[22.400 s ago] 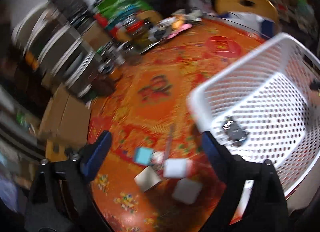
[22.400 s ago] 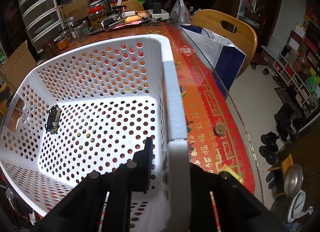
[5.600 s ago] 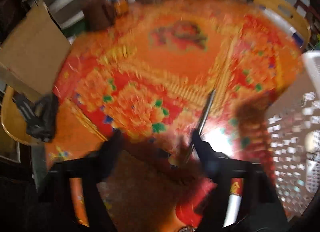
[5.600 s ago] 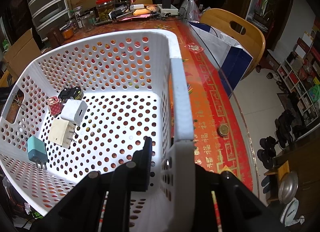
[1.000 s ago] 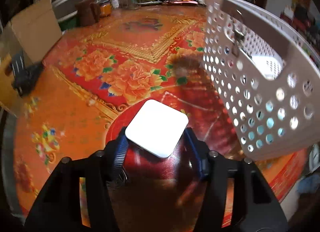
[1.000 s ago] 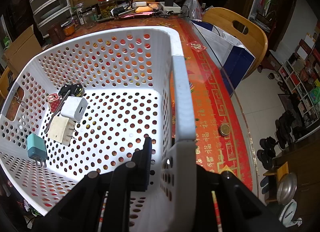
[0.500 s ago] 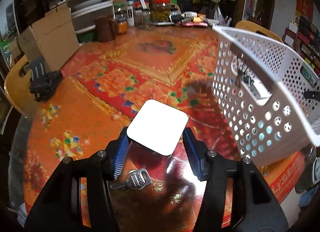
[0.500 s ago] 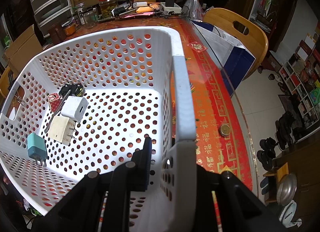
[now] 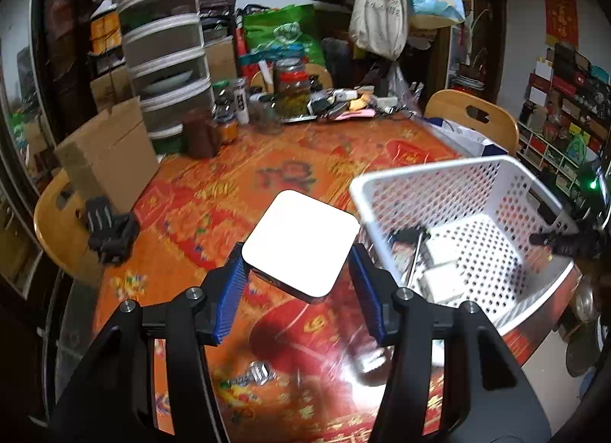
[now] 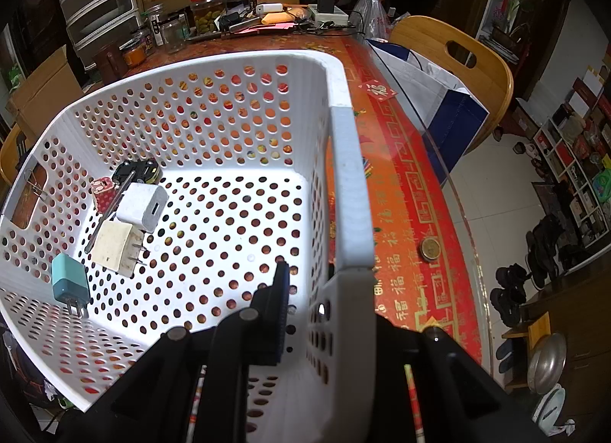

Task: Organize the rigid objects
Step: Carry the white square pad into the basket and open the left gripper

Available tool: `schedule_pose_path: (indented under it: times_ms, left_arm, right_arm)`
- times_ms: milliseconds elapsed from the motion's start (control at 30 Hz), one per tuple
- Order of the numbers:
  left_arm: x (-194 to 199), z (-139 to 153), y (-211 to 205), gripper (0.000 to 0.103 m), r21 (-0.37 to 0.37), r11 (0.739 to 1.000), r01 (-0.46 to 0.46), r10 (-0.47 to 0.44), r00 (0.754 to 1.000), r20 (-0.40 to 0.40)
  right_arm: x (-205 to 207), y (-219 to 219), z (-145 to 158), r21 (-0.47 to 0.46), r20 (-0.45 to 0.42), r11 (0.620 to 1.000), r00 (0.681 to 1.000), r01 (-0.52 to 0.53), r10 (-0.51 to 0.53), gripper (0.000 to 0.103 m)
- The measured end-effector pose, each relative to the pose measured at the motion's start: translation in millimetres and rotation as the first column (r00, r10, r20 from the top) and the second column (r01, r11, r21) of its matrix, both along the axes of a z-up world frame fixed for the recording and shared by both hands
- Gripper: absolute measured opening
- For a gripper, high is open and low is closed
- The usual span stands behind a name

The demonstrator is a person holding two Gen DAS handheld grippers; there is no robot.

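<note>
Left tool (image 9: 301, 282) with white box (image 9: 301, 242), just beside basket rim (image 9: 420, 170).

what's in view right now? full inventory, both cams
white square box: 1, white, held above the table by the left gripper
basket: 1, white perforated, on the table
chargers: 3, white, cream, teal, on the basket floor
toy car: 1, dark, basket floor by the far wall
small red box: 1, beside the car
key: 1, silvery, on the table below the left gripper
coin: 1, brassy, near the table edge
tablecloth: 1, red-orange floral
left gripper: shut on the white square box
right gripper: clamped on the basket wall
</note>
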State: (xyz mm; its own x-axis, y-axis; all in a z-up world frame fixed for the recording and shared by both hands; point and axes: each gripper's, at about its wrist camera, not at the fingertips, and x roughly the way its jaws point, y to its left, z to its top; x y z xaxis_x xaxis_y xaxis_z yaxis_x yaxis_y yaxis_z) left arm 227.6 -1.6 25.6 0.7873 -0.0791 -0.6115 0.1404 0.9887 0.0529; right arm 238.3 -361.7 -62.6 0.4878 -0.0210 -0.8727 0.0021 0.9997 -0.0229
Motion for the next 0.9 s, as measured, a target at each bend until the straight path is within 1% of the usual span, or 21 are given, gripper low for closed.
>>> schedule_pose_path:
  times_ms: [67,133,167,200,267,367,533,667,800,833,900]
  left_arm:
    - [4,11,-14,0.051,0.042,0.999,0.007,-0.008,1.000,0.010]
    - [8,20,-34,0.051,0.101,0.995,0.017,-0.019,1.000,0.019]
    - [11,23,-48,0.051,0.149,0.989,0.020,-0.024,0.999,0.022]
    - [14,24,-58,0.051,0.179,0.984,0.021,-0.025,0.999,0.020]
    - [20,24,-76,0.051,0.218,0.975,0.032,-0.034,0.999,0.005]
    - [29,17,-100,0.051,0.263,0.963,0.057,-0.054,0.998,-0.018]
    - [35,4,-114,0.051,0.272,0.958,0.087,-0.079,0.996,-0.043]
    - [42,-9,-127,0.051,0.307,0.946,0.104,-0.090,0.994,-0.061]
    - [52,-29,-150,0.051,0.375,0.917,0.134,-0.099,0.989,-0.110]
    - [57,-35,-157,0.051,0.395,0.907,0.147,-0.101,0.986,-0.135]
    - [63,-45,-165,0.051,0.410,0.895,0.178,-0.112,0.977,-0.180]
  right_arm:
    - [0,0,0,0.000,-0.001,1.000,1.000,-0.001,0.001,0.016]
    - [1,1,-1,-0.001,-0.004,1.000,1.000,-0.001,0.001,0.016]
    - [1,0,-1,-0.001,-0.004,1.000,1.000,-0.002,0.002,0.016]
    - [2,1,-1,-0.001,-0.005,1.000,1.000,-0.001,0.001,0.016]
    - [1,0,-1,-0.001,-0.003,1.000,1.000,-0.002,0.002,0.016]
    - [1,0,-1,-0.001,-0.003,1.000,1.000,-0.002,0.002,0.016]
    - [1,1,-1,-0.001,-0.004,1.000,1.000,-0.002,0.002,0.016]
    - [2,1,-1,-0.001,-0.004,1.000,1.000,-0.004,0.004,0.016]
    - [2,1,-1,-0.001,-0.003,1.000,1.000,-0.004,0.004,0.016]
    - [2,1,-1,-0.001,-0.003,1.000,1.000,-0.004,0.004,0.016]
    - [2,1,-2,-0.001,-0.003,1.000,1.000,-0.004,0.004,0.016]
